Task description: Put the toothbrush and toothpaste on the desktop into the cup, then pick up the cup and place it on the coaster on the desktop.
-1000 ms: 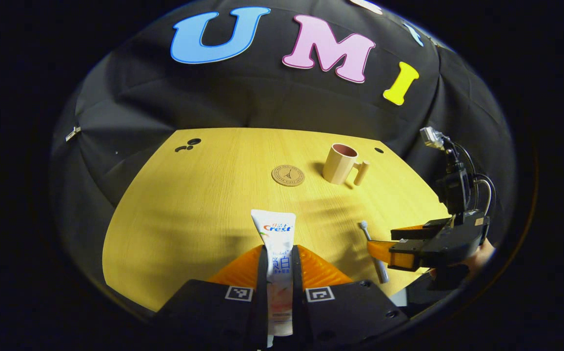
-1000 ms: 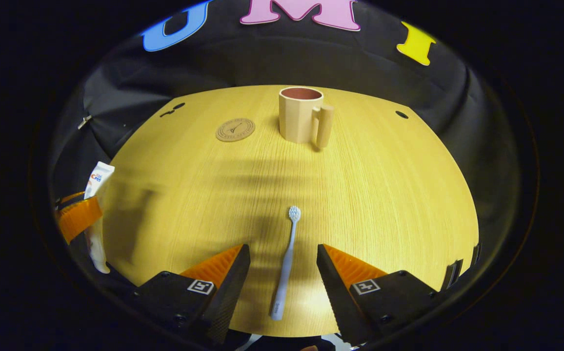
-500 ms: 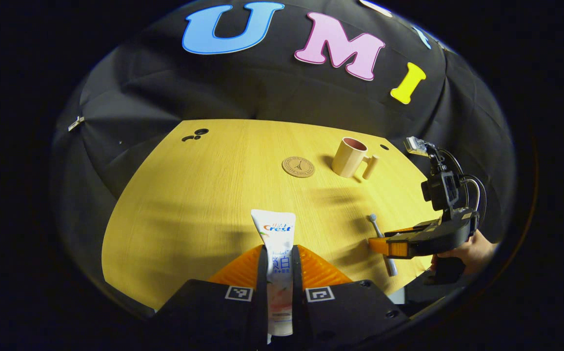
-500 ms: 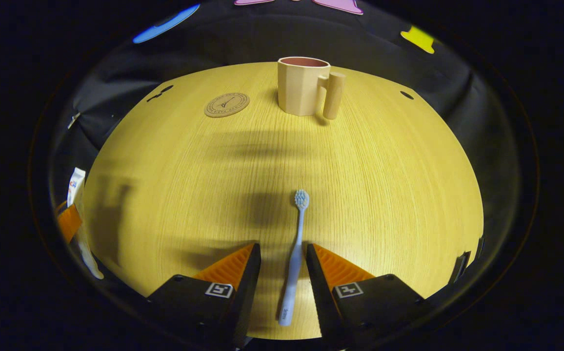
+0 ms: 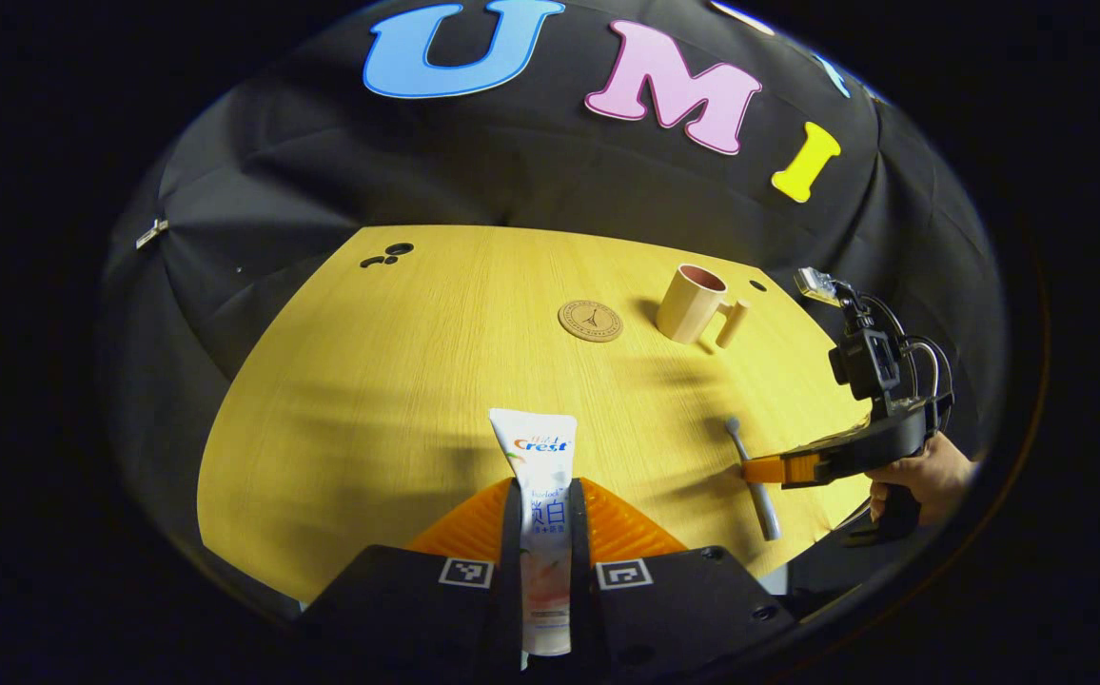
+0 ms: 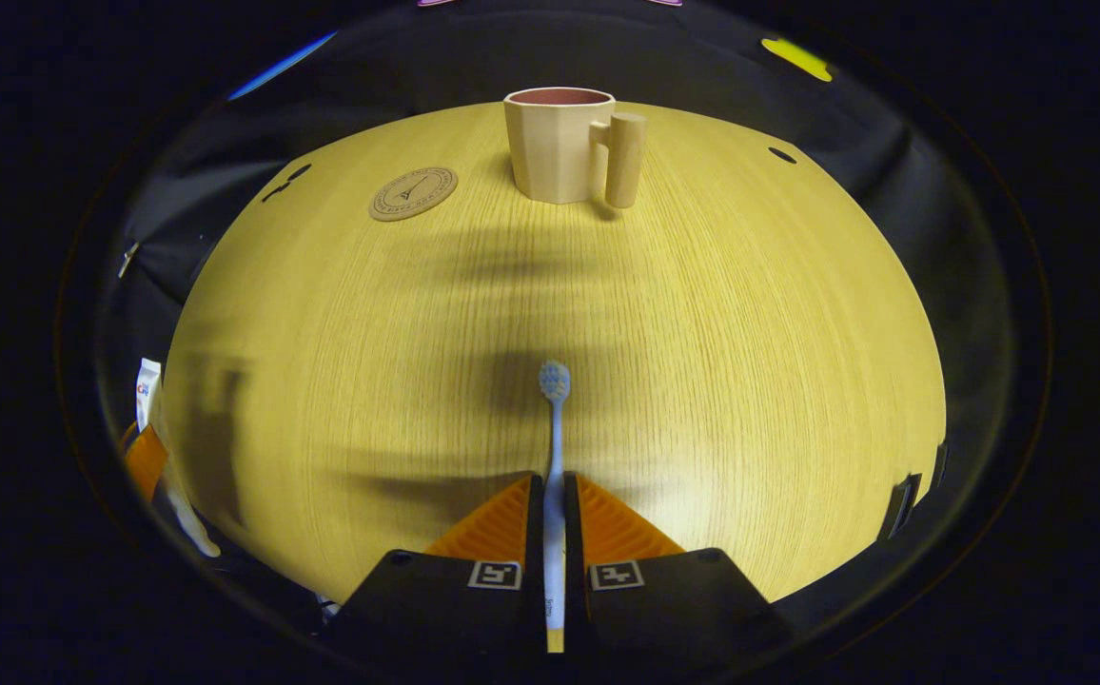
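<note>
Left gripper view: the left gripper (image 5: 544, 495) was clamped on the toothpaste (image 5: 540, 504), both fingers pressed against the sides of the tube, whose flat crimped end pointed forward and stood above the wooden desktop (image 5: 398, 381). Farther off lay the round coaster (image 5: 590, 321), and just to its right stood the cup (image 5: 691, 304), upright, its handle turned to the right; the two were near each other but apart. At the right edge of the desktop the right gripper (image 5: 767, 470), held by a hand (image 5: 921, 476), reached in low over the toothbrush (image 5: 752, 466), which lay with its bristle end toward the cup. Right gripper view: the right gripper (image 6: 554, 504) had closed on the toothbrush (image 6: 553, 447), the fingers meeting the handle on either side, with the bristle head extending forward over the desktop (image 6: 702, 333); whether the brush was resting on the surface or was lifted slightly could not be judged from this angle. The cup (image 6: 559, 143) stood upright at the far side of the desktop, its interior in shadow, and the coaster (image 6: 413, 193) lay bare to its left. The toothpaste (image 6: 146, 390) appeared at the far left margin, well apart from both cup and coaster.
</note>
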A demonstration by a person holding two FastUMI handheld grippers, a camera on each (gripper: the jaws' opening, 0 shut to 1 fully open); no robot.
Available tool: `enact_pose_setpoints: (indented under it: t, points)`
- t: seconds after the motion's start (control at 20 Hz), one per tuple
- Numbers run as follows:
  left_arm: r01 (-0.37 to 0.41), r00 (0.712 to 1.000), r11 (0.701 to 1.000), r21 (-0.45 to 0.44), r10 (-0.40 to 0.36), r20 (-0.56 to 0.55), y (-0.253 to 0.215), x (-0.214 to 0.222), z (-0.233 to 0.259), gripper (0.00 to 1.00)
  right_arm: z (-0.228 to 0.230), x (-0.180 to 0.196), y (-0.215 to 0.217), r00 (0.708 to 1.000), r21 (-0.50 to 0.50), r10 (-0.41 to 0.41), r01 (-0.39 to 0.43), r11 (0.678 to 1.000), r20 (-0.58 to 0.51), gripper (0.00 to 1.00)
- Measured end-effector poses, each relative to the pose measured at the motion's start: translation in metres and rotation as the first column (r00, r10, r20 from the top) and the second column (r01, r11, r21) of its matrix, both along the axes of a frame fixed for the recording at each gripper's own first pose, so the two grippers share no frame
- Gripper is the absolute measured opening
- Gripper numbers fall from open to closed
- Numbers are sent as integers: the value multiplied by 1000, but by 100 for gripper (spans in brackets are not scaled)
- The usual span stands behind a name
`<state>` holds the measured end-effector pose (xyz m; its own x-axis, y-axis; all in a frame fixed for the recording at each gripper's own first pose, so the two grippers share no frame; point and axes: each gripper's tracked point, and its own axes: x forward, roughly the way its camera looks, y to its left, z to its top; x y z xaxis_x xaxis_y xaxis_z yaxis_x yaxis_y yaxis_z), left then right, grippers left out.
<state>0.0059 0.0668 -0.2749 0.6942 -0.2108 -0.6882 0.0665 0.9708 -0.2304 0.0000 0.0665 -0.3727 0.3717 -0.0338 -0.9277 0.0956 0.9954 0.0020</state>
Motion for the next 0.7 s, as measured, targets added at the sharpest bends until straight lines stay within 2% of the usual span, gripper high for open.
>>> enact_pose_setpoints:
  t: [0.15, 0.35, 0.4, 0.45, 0.5, 0.55, 0.6, 0.7]
  points:
    - [2, 1000, 1000, -5, -2, 9, -6, 1, 5, 25, 4, -2, -3, 999, 14, -17, 17, 1000, 39, 9]
    - [-8, 999, 999, -32, 10, 54, -14, 12, 19, 25, 28, 8, -4, 983, 85, -33, 18, 996, 179, 7]
    - [-14, 997, 999, -44, 17, 74, -16, 18, 25, 25, 38, 13, -3, 973, 118, -47, 21, 993, 225, 7]
    - [-18, 995, 998, -59, 24, 99, -19, 24, 32, 21, 50, 18, -3, 959, 148, -60, 19, 989, 276, 7]
    - [-21, 991, 997, -75, 30, 129, -22, 33, 41, 29, 62, 22, -2, 943, 170, -64, 8, 985, 326, 7]
    - [-20, 986, 996, -91, 35, 161, -28, 41, 49, 29, 74, 27, -2, 924, 184, -59, -12, 983, 378, 7]
    - [-17, 980, 994, -104, 37, 193, -32, 50, 59, 25, 86, 32, -3, 905, 190, -54, -30, 981, 421, 7]
    - [-8, 965, 993, -122, 40, 259, -43, 70, 75, 25, 106, 37, -5, 869, 212, -53, -61, 975, 492, 7]
